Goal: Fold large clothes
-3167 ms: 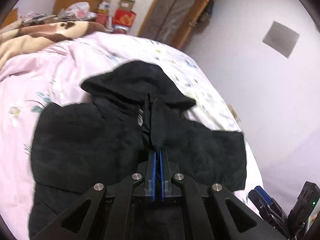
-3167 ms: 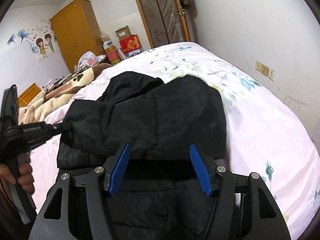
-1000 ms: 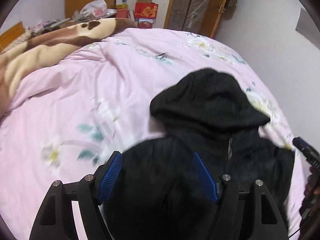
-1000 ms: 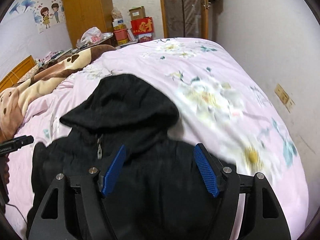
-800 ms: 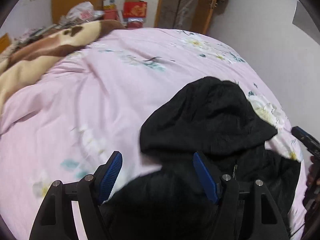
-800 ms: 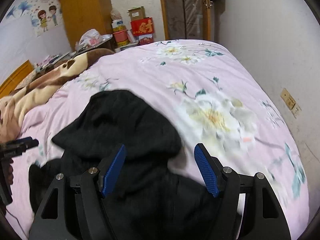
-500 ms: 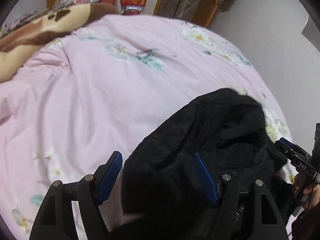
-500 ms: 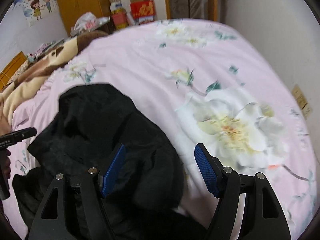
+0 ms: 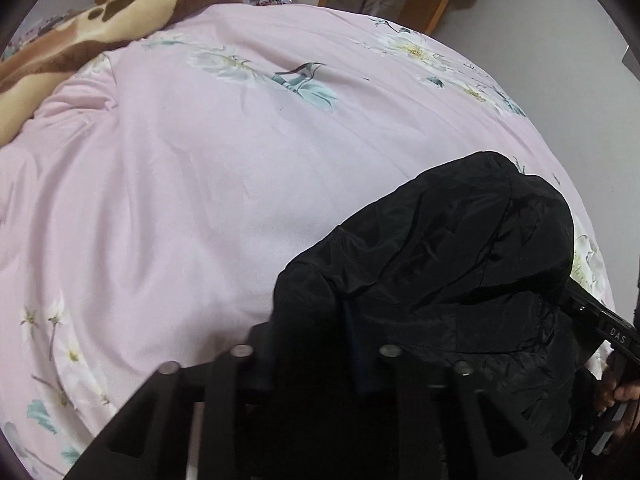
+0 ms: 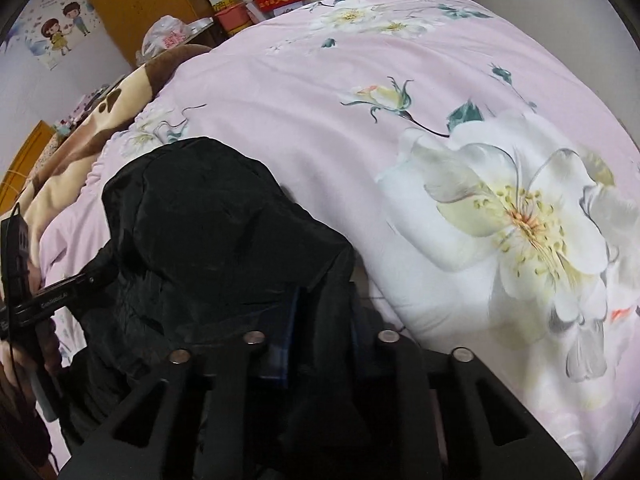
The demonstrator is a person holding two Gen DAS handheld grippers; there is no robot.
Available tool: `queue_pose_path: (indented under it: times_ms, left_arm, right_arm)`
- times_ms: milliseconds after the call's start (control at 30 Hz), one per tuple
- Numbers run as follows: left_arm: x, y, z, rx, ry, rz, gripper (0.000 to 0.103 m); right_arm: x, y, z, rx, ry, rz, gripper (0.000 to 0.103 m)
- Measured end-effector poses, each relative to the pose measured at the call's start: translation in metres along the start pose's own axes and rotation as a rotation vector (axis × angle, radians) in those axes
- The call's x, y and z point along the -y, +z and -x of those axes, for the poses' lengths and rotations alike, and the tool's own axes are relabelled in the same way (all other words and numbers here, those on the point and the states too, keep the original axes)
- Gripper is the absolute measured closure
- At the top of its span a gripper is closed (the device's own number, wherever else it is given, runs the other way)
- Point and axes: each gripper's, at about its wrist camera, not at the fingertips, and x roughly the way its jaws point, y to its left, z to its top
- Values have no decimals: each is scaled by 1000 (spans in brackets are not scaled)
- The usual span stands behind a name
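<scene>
both jaws are closing, and each pair has black fabric between it: my left gripper (image 9: 316, 344) pinches the edge of the black hooded jacket (image 9: 460, 264) at the hood's left side, and my right gripper (image 10: 320, 336) pinches the matching edge on the other side. a second ago both pairs stood wide apart above the jacket's shoulders with nothing caught in them; since then i have dropped both hands down and forward to the hood (image 10: 208, 216), and the blue pads have all but vanished into the cloth. i judge this to be the grasp that starts the next fold, most likely bringing the hood down over the body, with the sleeves already folded in.

the jacket lies on the pink floral duvet (image 9: 200, 184) of the bed, near its right side, hood pointing toward the far wall.

my left wrist view shows the hood from its left, with my right hand (image 9: 620, 392) and its handle at the frame's right edge, and the brown and cream blanket (image 9: 80, 36) far off. my right wrist view shows what that one cannot: the large white flower print (image 10: 520, 220) just beside the hood, and my left hand (image 10: 16, 360) holding its gripper at the left edge.
</scene>
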Motion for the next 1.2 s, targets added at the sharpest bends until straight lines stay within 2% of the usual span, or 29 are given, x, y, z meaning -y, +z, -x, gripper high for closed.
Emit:
queue_pose_path:
  times_ms: [100,233,367,500,667,800,967,1067,1200]
  left_arm:
    - [9,-5,13,37,36,-40,89]
    - [14,-17,38,115,57,-71,90]
    - [13,-32,64,175,35,-79,90]
    - [19,-53,96,254,33,-144,90]
    - [18,-79,128,307,13,-139,90]
    - [20,-105,150,351,28,-168,90]
    - [16,-139,171,385,18,-163,90]
    - [7,-157,177,377,-7,-130,90]
    - [-7,-181,183,366,-17,-98,84]
  right_arm:
    - [-9,-3,12,49,-14,35,92]
    - [-16,-9,31,110,-13,55,94]
    - [-24,-22,54,160,-12,96,95]
    - [-32,-35,82,216,2,120,95]
    - [-44,-55,117,275,-13,192,95]
    - [-52,-75,140,320,4,212,95]
    - [-54,-109,161,359,-1,267,95]
    - [-58,-134,174,383,3,298,95]
    - [-56,-166,182,405,-15,318,96]
